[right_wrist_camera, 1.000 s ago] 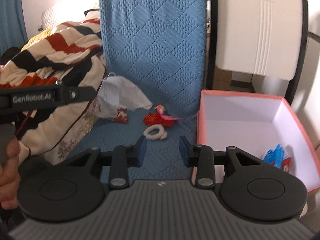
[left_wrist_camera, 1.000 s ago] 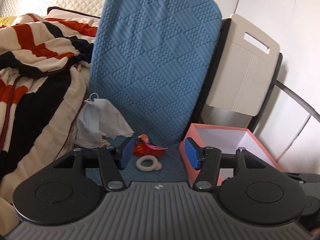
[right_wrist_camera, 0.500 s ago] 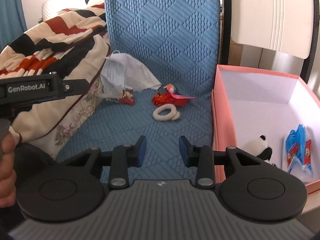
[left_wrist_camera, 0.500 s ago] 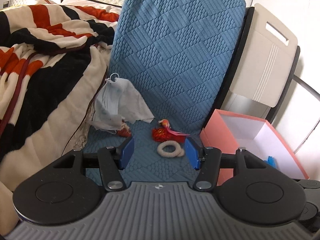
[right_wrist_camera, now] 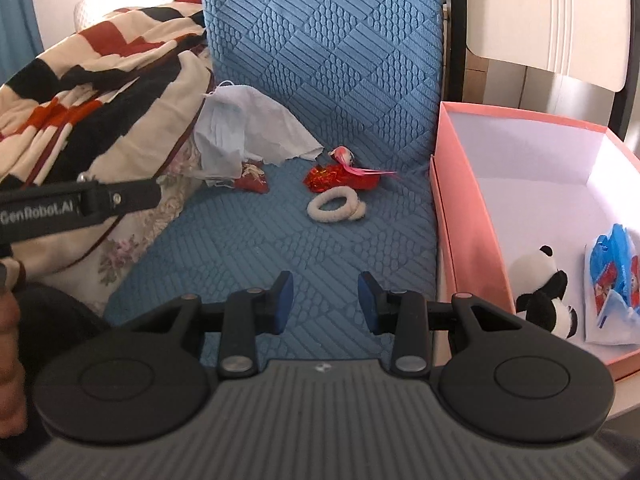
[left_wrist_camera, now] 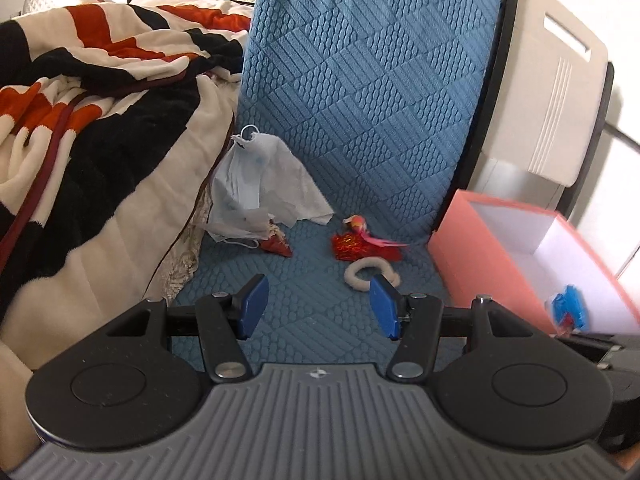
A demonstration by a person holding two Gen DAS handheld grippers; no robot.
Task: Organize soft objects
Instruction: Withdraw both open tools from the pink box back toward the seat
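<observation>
Crumpled white tissue and face mask (left_wrist_camera: 256,184) half bury a small red pouch (right_wrist_camera: 251,178) on the blue quilted seat cushion (right_wrist_camera: 256,248), near the cream fuzzy hair ring (right_wrist_camera: 337,209), while left claw (left_wrist_camera: 318,304) and right claw (right_wrist_camera: 326,304) hover tilted downward, both parted and empty, beside the pink cardboard box (right_wrist_camera: 468,236).

On the blue quilted cushion (right_wrist_camera: 280,240): one cream hair tie (right_wrist_camera: 337,208), one red-and-pink tasselled ornament (right_wrist_camera: 344,176), one small red pouch (right_wrist_camera: 251,182), one face mask (right_wrist_camera: 220,140) and one white tissue (right_wrist_camera: 276,128) heaped together. In the one pink box (right_wrist_camera: 464,216): one panda plush (right_wrist_camera: 544,298), one blue-and-red packet (right_wrist_camera: 612,276). Also one striped blanket (left_wrist_camera: 100,120), one cream board with a slot handle (left_wrist_camera: 560,92), two grippers – left (left_wrist_camera: 318,306), right (right_wrist_camera: 326,302)
</observation>
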